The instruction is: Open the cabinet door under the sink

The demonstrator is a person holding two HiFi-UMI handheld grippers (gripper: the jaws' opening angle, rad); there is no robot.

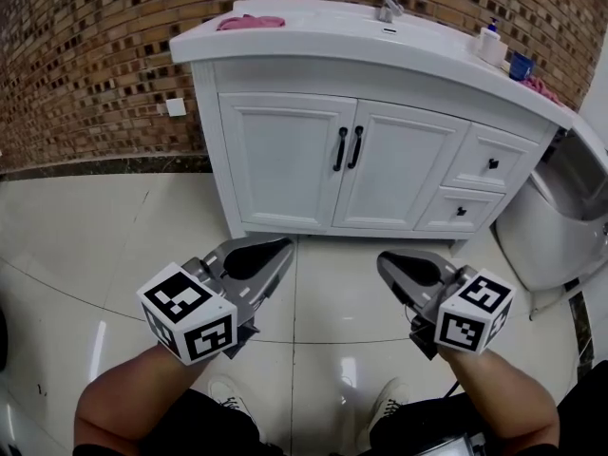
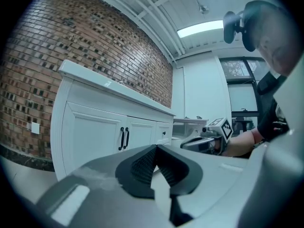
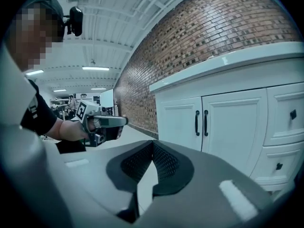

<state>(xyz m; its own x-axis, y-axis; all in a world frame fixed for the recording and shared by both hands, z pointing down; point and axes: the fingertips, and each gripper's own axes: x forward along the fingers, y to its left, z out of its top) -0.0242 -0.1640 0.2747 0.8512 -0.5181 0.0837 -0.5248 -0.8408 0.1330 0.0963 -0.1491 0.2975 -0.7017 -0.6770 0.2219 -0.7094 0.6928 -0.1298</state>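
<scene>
A white vanity cabinet under the sink has two shut doors, the left door and the right door. Their black bar handles stand side by side at the middle seam. Both grippers hover over the tiled floor, a good way short of the doors. My left gripper is shut with nothing in it, and my right gripper is shut and empty too. The left gripper view shows its jaws closed and the handles far ahead. The right gripper view shows its jaws closed, with the handles to the right.
Two drawers with black knobs sit right of the doors. On the countertop are a pink cloth, a faucet, a white bottle and a blue cup. A white toilet stands at the right. A brick wall lies behind.
</scene>
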